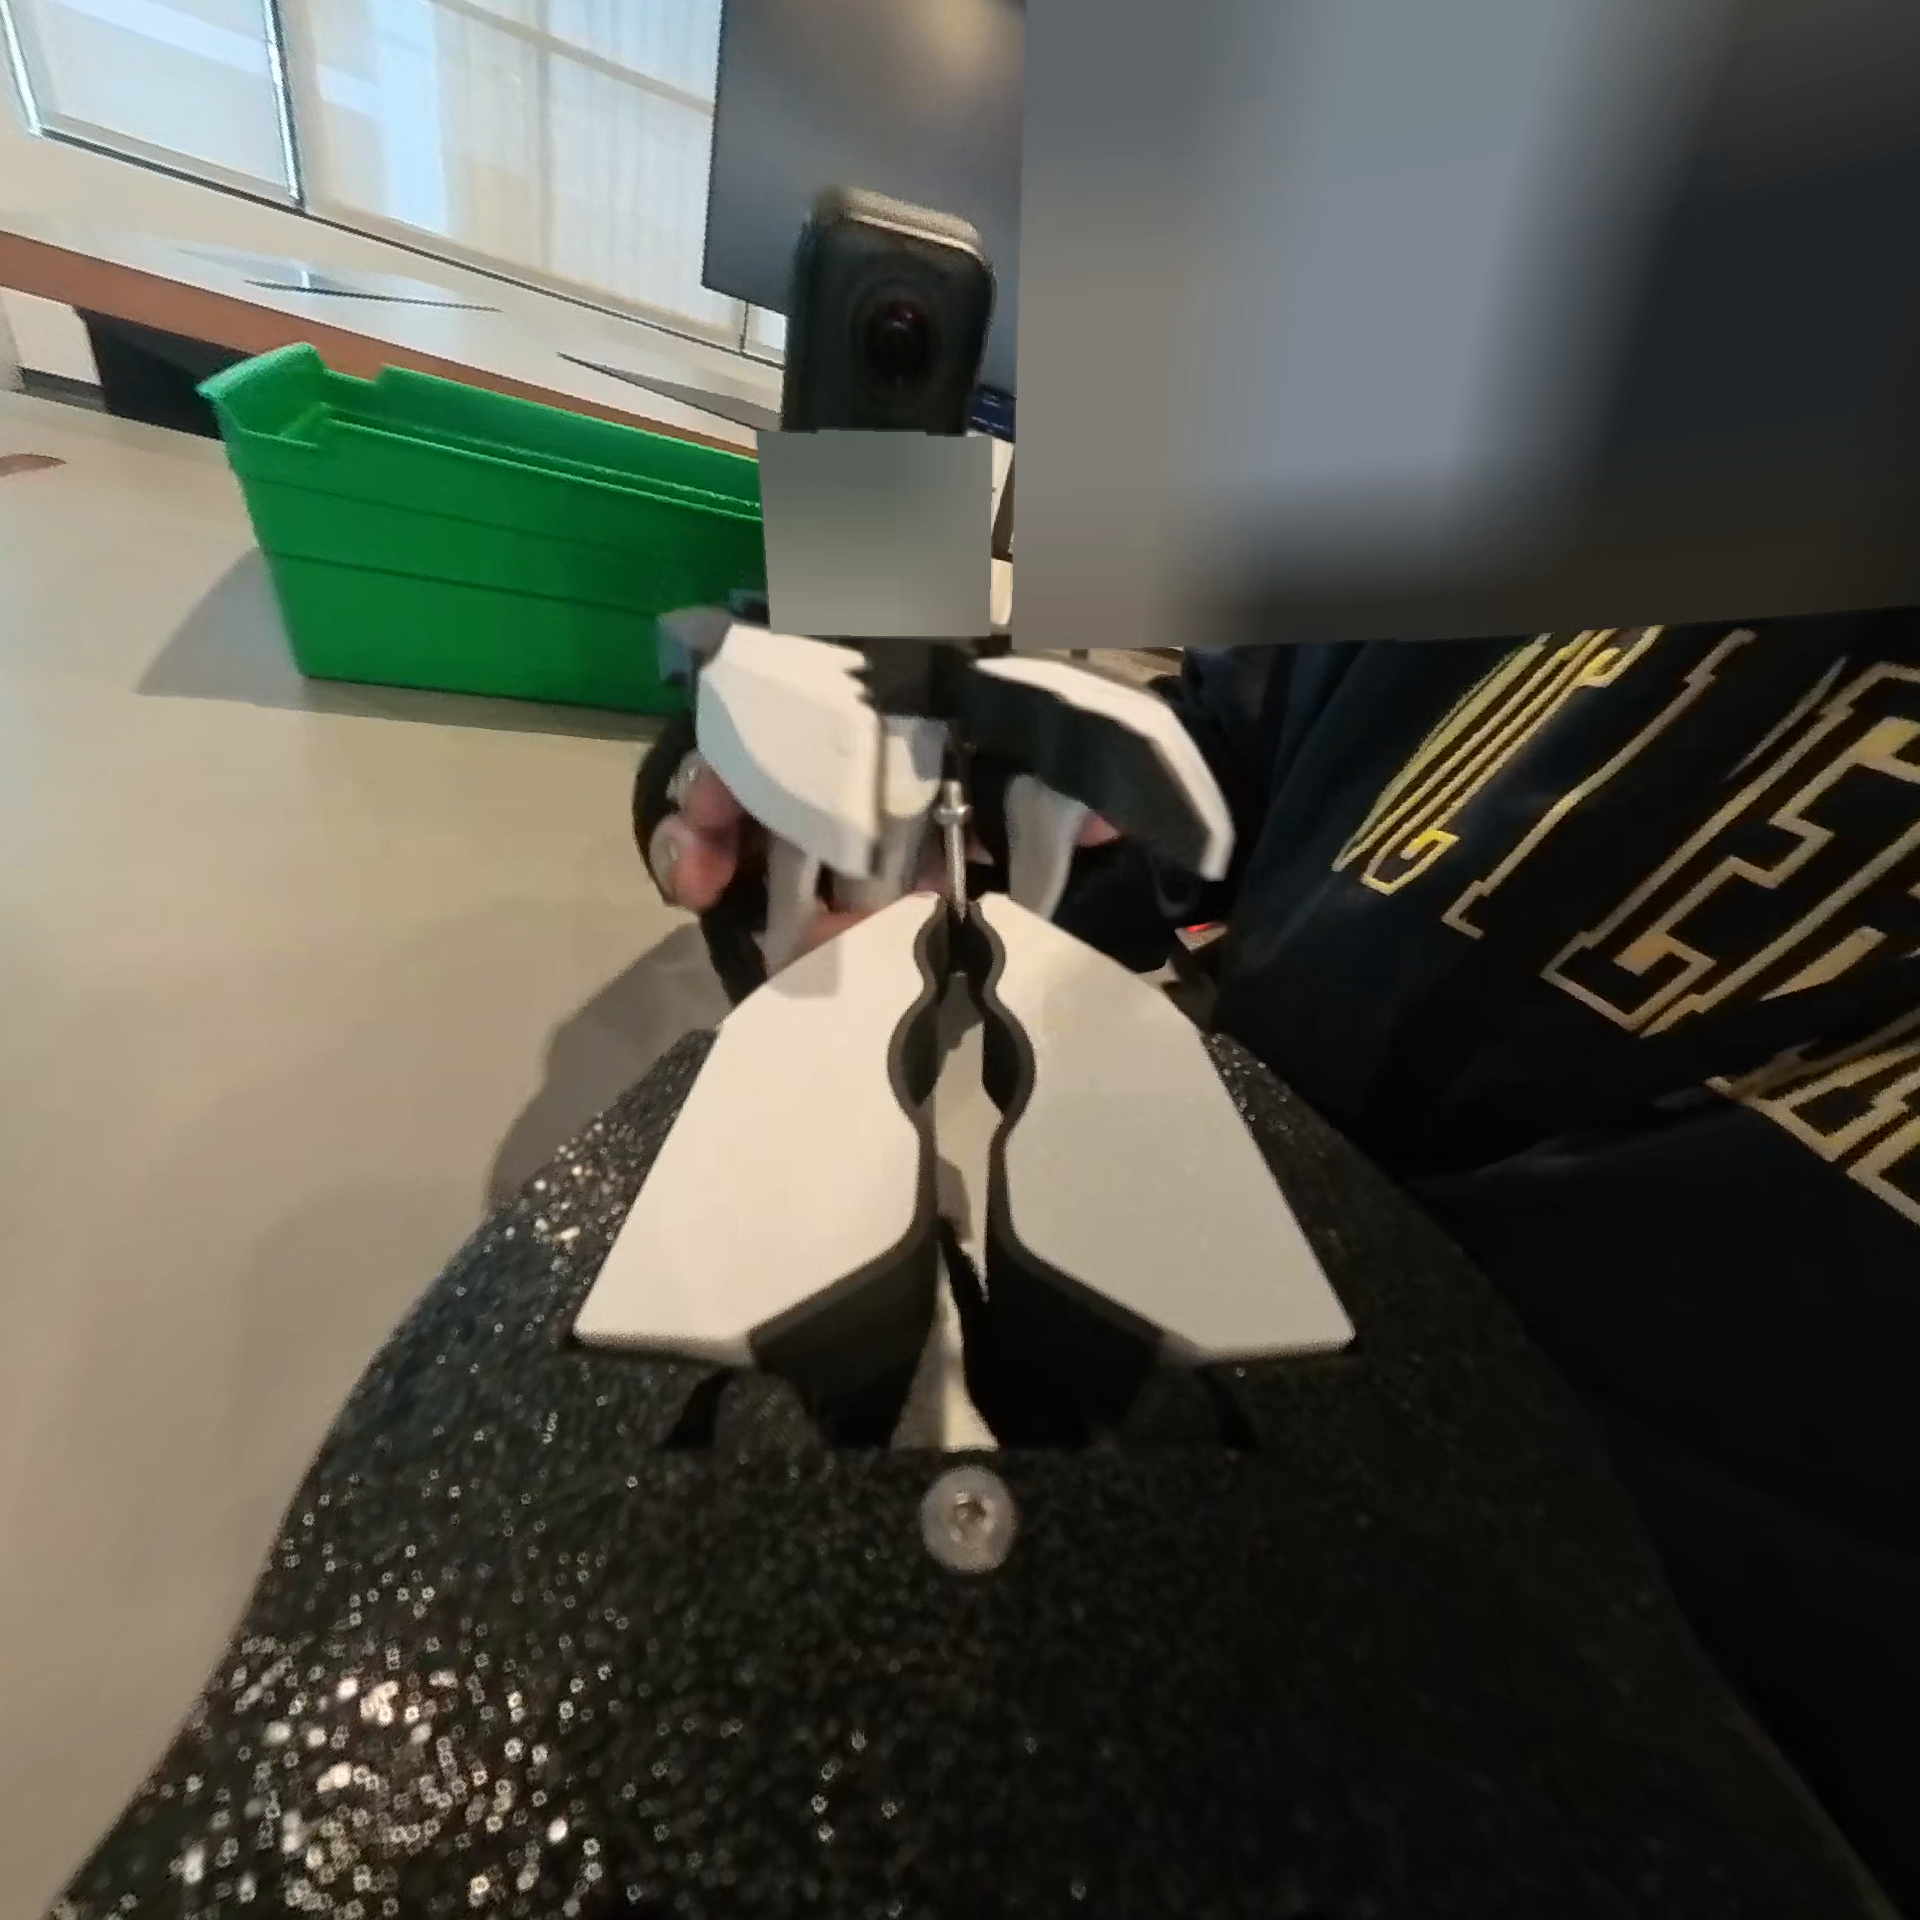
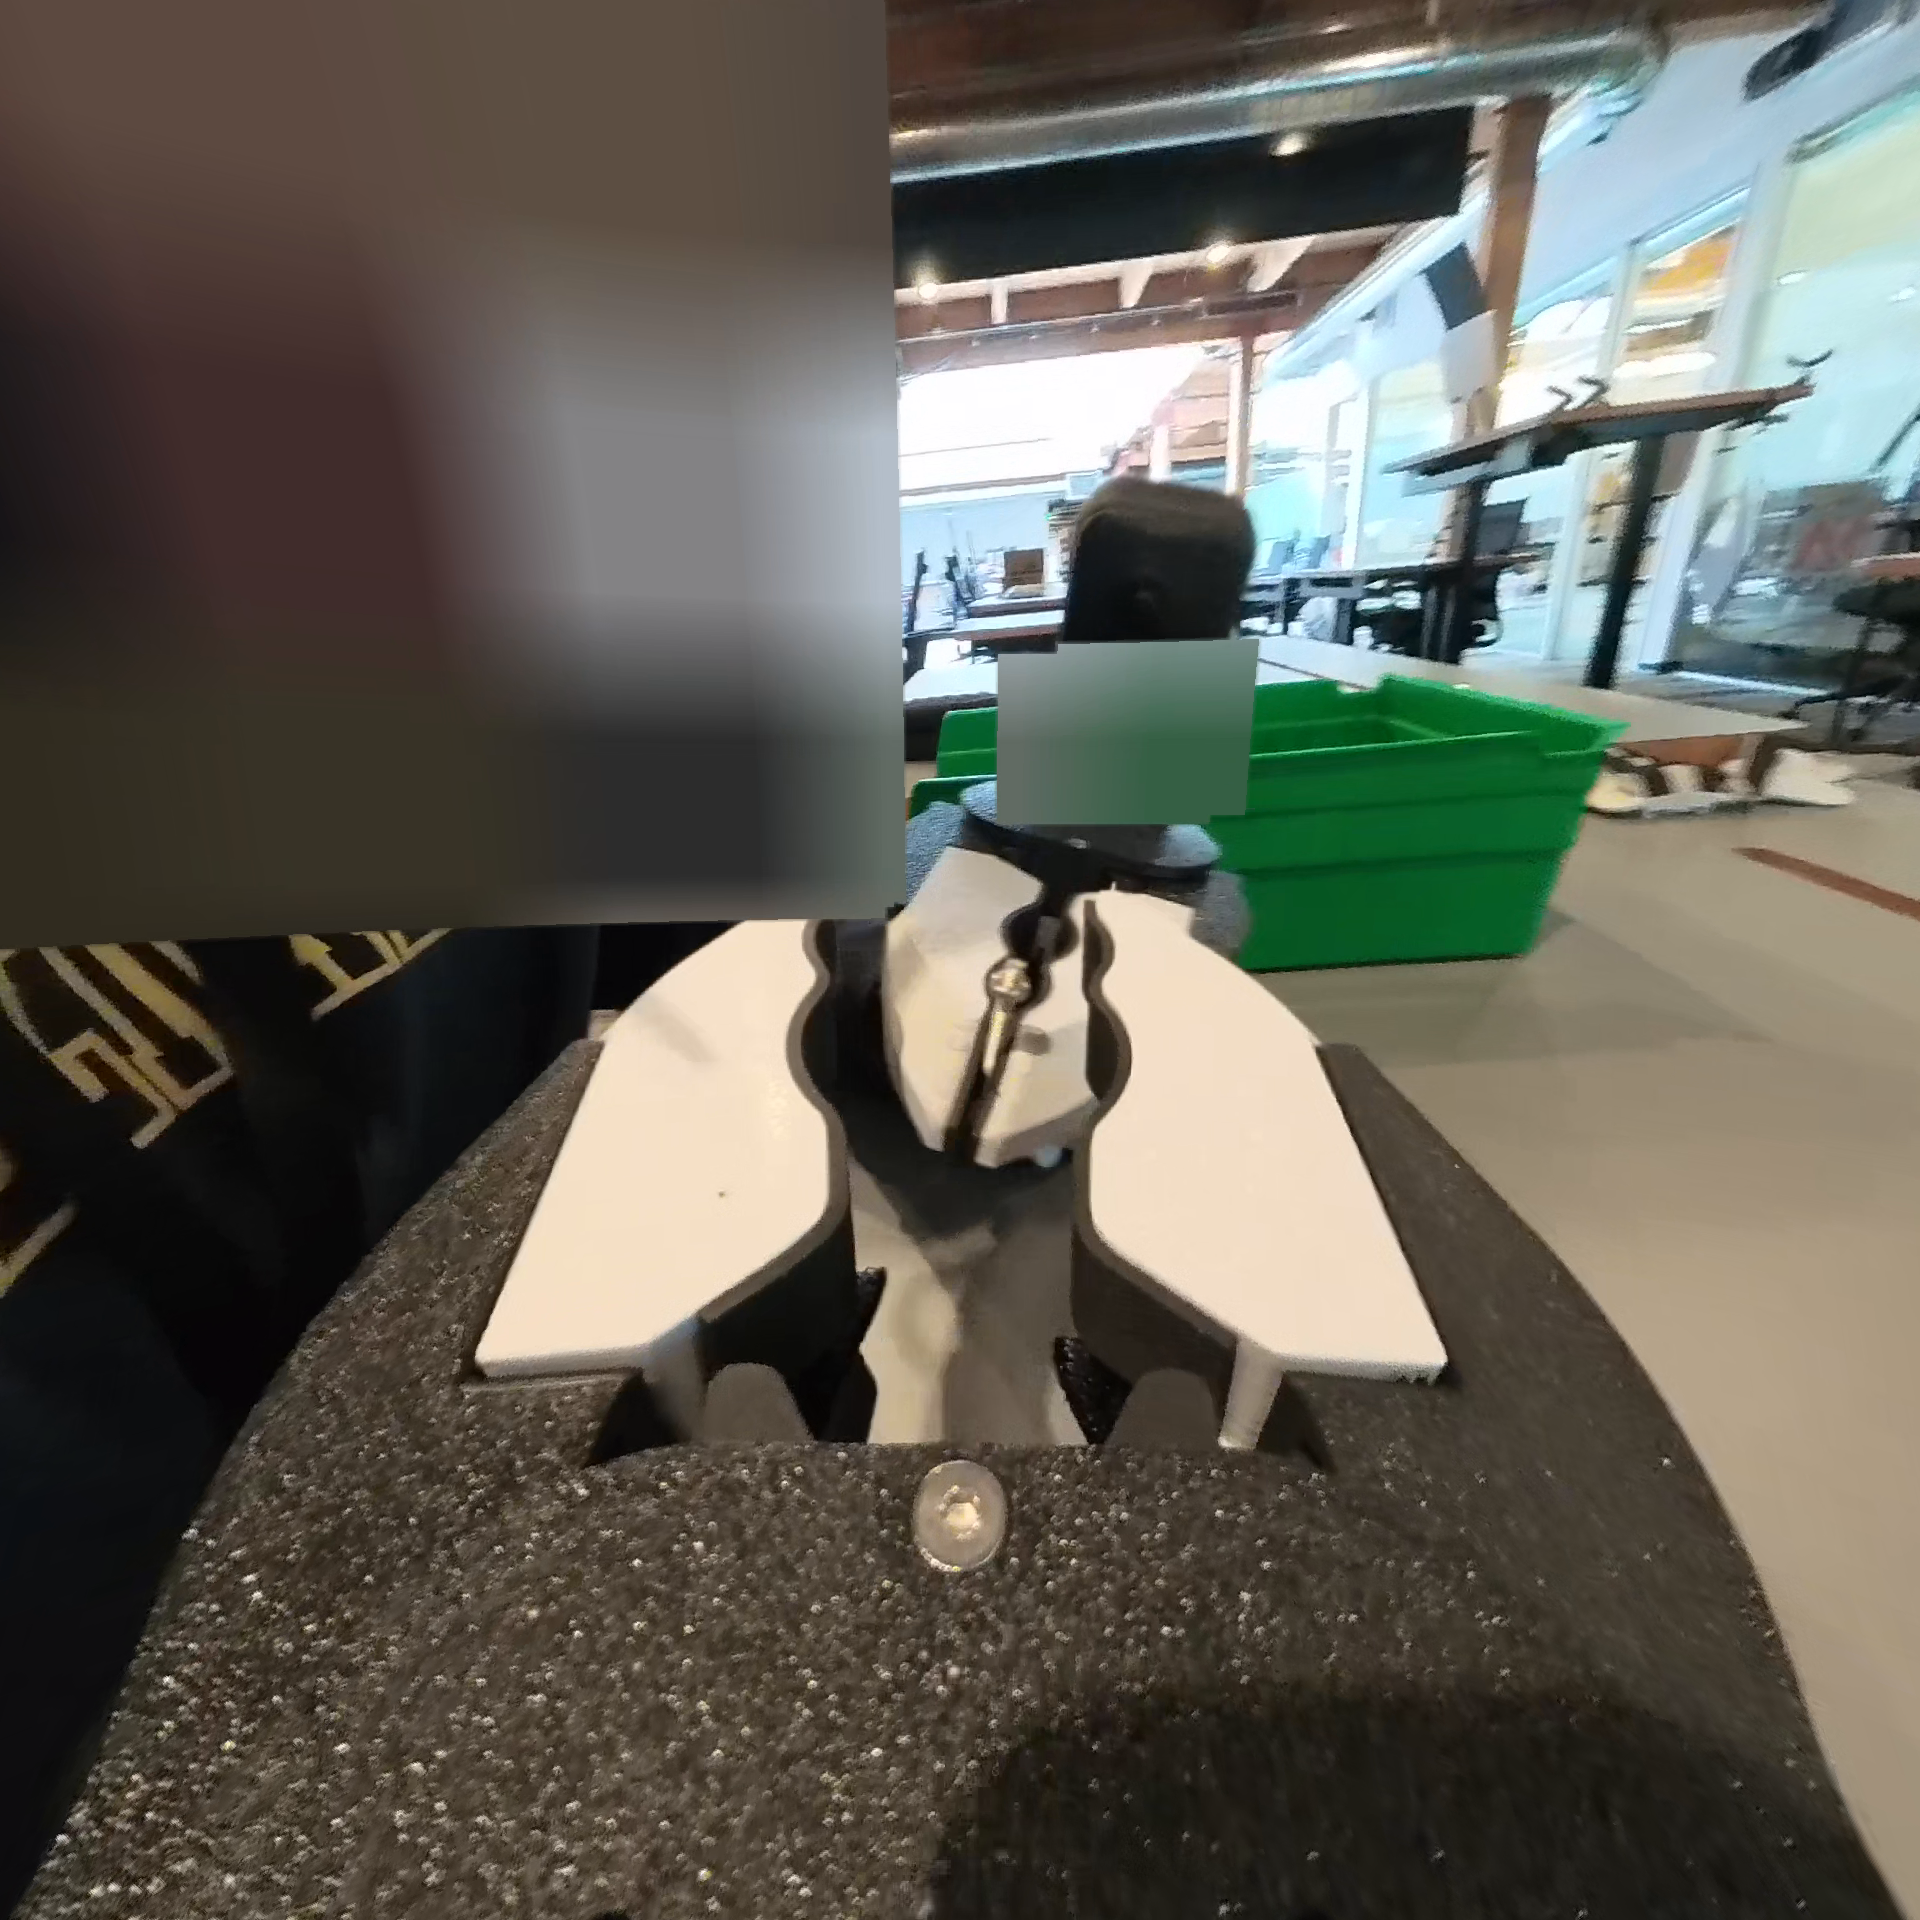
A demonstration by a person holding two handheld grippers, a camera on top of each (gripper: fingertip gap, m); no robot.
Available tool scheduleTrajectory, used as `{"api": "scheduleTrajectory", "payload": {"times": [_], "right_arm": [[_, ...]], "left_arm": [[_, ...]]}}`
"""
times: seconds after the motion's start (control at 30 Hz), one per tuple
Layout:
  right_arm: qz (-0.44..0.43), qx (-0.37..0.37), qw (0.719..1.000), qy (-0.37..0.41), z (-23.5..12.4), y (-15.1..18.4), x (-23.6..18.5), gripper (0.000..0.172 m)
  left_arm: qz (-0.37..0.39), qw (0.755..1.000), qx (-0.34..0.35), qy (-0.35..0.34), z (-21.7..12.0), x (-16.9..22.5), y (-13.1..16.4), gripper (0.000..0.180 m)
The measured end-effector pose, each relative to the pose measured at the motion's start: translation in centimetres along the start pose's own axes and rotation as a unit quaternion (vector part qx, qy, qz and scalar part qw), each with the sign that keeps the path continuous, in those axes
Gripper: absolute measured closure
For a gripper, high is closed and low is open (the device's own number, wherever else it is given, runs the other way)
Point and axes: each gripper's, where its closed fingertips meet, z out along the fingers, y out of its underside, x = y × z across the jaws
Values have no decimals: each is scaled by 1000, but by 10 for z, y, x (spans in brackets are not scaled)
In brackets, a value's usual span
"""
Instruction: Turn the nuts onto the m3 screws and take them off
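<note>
screw (image 1: 953,852) pinched in left tool (image 1: 961,920), between right tool's (image 2: 951,971) spread fingers.

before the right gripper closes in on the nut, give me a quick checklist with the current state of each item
1. Left gripper shut on the thin silver metal screw: ok.
2. Screw sticks out free past the left fingertips: ok.
3. Small silver nut sits on the screw: ok, near its far end.
4. Right gripper open, white fingers wide apart: ok.
5. Nut lies between the right fingers: ok, not yet touched.
6. Nut thread engaged straight: cannot tell.
</note>
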Motion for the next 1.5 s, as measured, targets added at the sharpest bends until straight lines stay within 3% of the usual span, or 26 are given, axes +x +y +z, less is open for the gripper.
{"api": "scheduleTrajectory", "payload": {"times": [0.33, 0.5, 0.73, 0.93, 1.13, 1.27, 1.3, 1.37, 1.5], "right_arm": [[-2, -7, 1000, 3, -17, -1, 4, 139], [-2, 6, 1000, 5, -5, -2, 4, 129], [6, -3, 1000, -13, -7, 2, 1, 134], [29, 8, 999, 33, -16, -1, 20, 146], [30, -25, 999, 34, -10, 9, 19, 166], [42, -22, 999, 23, -10, 6, 17, 167], [40, -18, 999, 22, -10, 4, 17, 167], [26, -21, 999, 31, -14, 1, 19, 167], [-16, -17, 996, 84, -37, -23, 30, 167]], "left_arm": [[-11, 999, 30, -17, -13, -10, -10, 178], [-9, 1000, 8, -1, -3, -3, -2, 178], [-8, 1000, 22, -10, -8, -7, -6, 179], [-23, 999, 34, -11, -14, -12, -9, 178], [-14, 1000, 12, -9, -8, -9, -3, 178], [0, 1000, 20, 0, -8, -5, -5, 177], [12, 1000, 28, -1, -8, -4, -7, 176], [25, 999, 35, -7, -8, -4, -9, 132], [25, 999, 43, -21, -10, -9, -11, 115]]}}
